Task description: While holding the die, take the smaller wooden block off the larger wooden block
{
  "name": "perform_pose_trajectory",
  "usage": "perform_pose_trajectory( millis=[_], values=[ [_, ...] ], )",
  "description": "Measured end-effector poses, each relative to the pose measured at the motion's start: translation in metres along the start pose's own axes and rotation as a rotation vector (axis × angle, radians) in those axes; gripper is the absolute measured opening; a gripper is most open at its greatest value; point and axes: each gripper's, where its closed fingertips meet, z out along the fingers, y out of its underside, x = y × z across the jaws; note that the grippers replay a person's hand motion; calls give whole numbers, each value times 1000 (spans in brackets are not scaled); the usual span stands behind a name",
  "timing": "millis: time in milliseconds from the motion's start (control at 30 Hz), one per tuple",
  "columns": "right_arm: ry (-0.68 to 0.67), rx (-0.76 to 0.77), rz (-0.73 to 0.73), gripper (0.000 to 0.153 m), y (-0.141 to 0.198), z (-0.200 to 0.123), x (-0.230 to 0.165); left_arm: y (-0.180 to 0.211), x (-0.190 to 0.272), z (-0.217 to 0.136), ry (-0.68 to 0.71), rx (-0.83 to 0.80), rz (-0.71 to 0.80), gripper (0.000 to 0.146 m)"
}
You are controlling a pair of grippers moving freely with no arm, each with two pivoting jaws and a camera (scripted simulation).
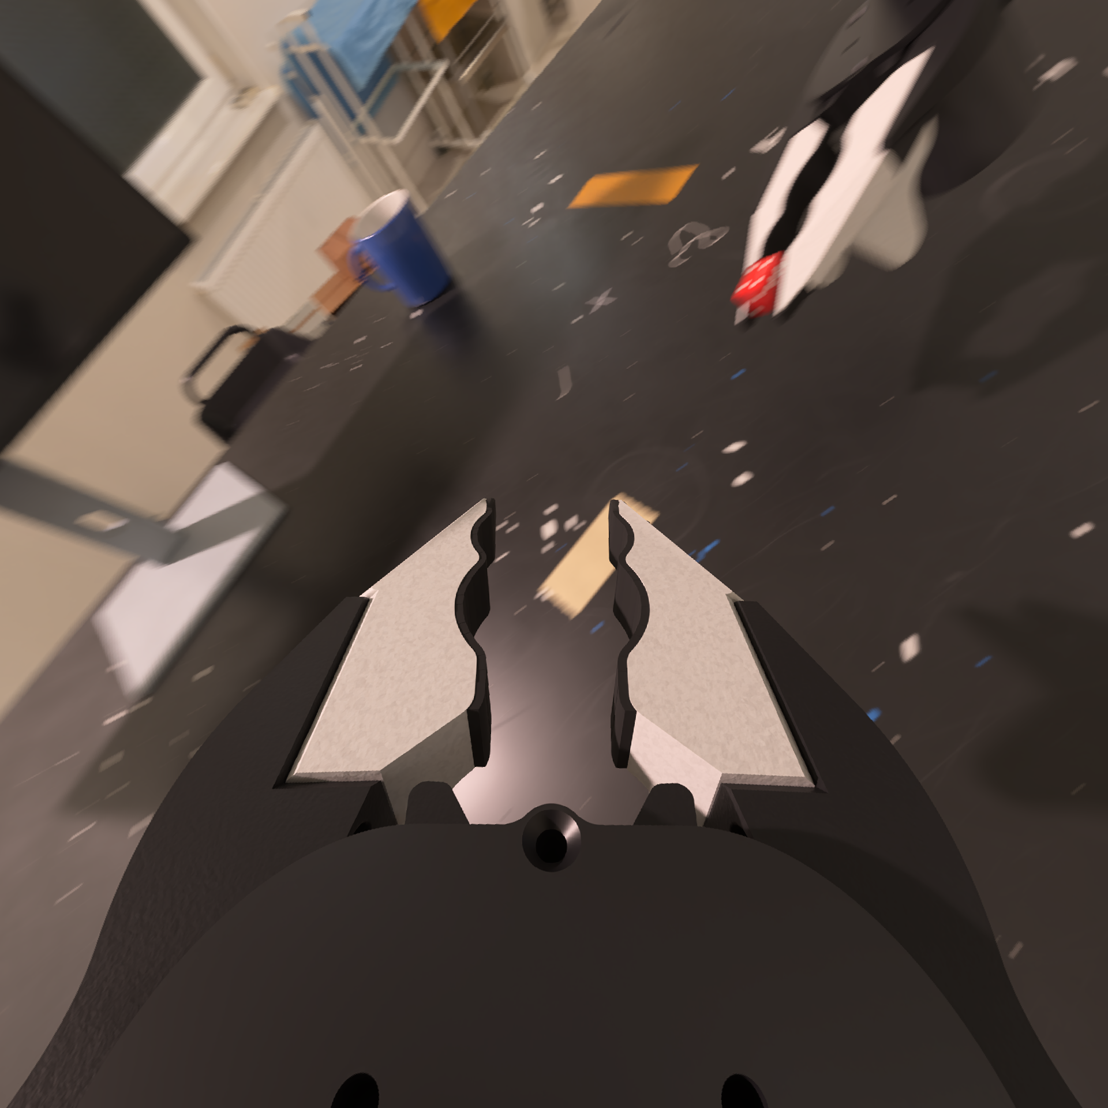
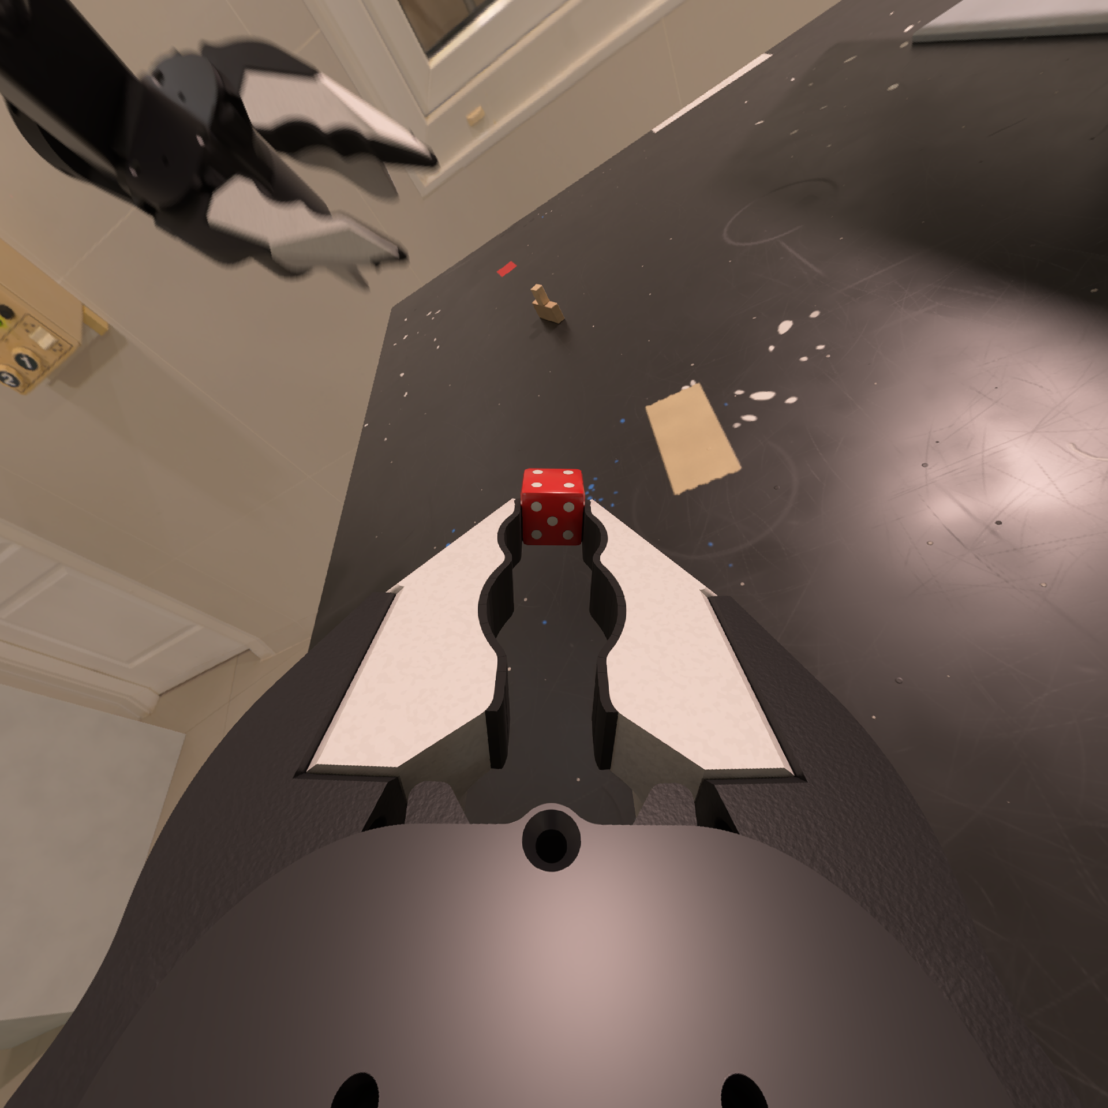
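Observation:
In the right wrist view my right gripper (image 2: pixel 551 505) is shut on a red die (image 2: pixel 551 509) with white dots, held at its fingertips above the dark table. Farther ahead on the table, a small wooden block (image 2: pixel 538 294) stands on a larger wooden block (image 2: pixel 551 313). My left gripper (image 2: pixel 415 210) hovers open and empty at the upper left, off the table's edge and apart from the blocks. In the left wrist view my left gripper (image 1: pixel 551 509) is open above the table, and the right gripper (image 1: pixel 764 309) holds the die (image 1: pixel 756 286) at the upper right. The blocks do not show there.
A beige paper patch (image 2: pixel 692 440) and a red tape mark (image 2: pixel 506 268) lie flat on the table (image 2: pixel 839 599). In the left wrist view a blue mug (image 1: pixel 402 252), a black handled object (image 1: pixel 240 384) and an orange patch (image 1: pixel 632 186) sit farther off.

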Motion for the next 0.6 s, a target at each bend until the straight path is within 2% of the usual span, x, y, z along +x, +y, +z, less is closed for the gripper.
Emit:
perform_pose_trajectory(
  millis=[100,233,333,433,533,600],
  values=[
    [0,13,-1,19,2,-2,5,29,-50,-48,-86,-128,28,33],
    [3,38,6,19,2,-1,13,118,-98,-88,-114,-473,48,32],
    [3,36,7,19,5,3,16,180,-112,-93,-76,-633,10,31],
    [-4,38,14,19,9,6,18,226,-121,-87,-74,-754,15,24],
    [-7,43,19,19,11,7,20,251,-128,-78,-74,-834,53,19],
    [-8,50,20,19,11,7,22,262,-125,-71,-21,-879,50,18]
  ],
)
